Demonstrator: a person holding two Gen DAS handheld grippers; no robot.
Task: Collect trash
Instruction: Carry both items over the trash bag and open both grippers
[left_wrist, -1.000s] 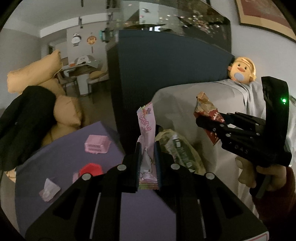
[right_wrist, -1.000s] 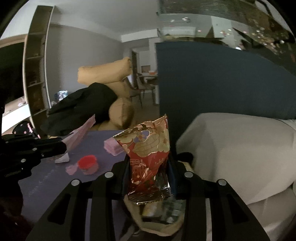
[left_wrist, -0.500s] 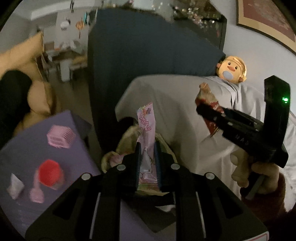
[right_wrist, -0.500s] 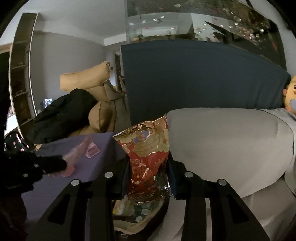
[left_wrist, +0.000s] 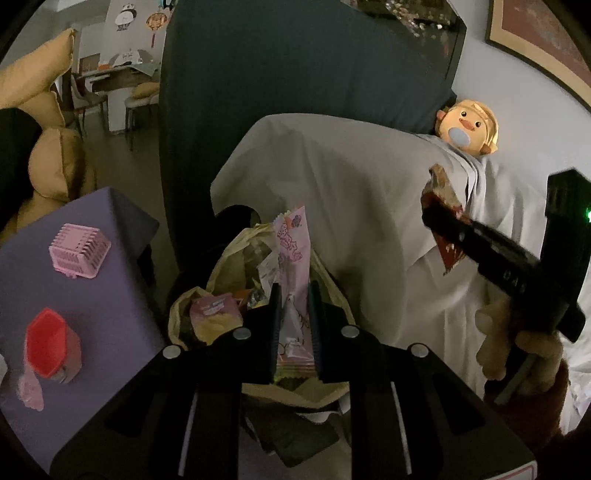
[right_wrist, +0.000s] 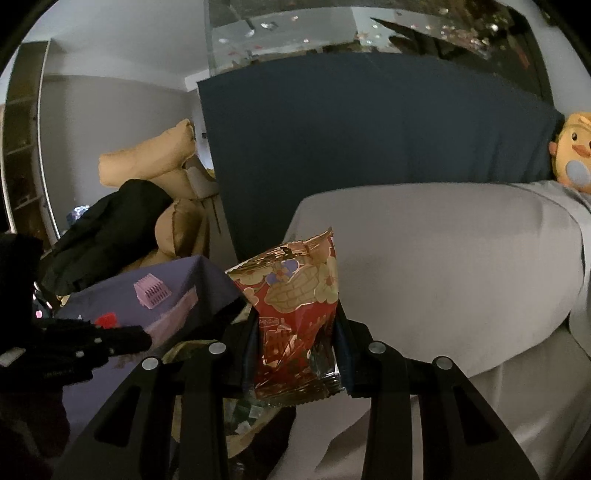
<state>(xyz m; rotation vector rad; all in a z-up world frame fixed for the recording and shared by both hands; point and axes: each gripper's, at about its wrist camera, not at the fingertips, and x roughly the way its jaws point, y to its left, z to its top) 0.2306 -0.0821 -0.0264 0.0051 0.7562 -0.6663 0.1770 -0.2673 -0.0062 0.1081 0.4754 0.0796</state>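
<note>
I have swung both grippers off the desk: left jaws clenched on the pink wrapper now hang over the trash bag, right jaws grasping the red snack packet, so dropping comes next.

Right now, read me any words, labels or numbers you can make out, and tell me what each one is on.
None reads clearly.
Pink wrapper: printed characters, blurred.
Red snack bag: small logo text, too small to read.
Right gripper: embossed marks on its body, unreadable.
Wall posters: pictures, no legible words.
</note>
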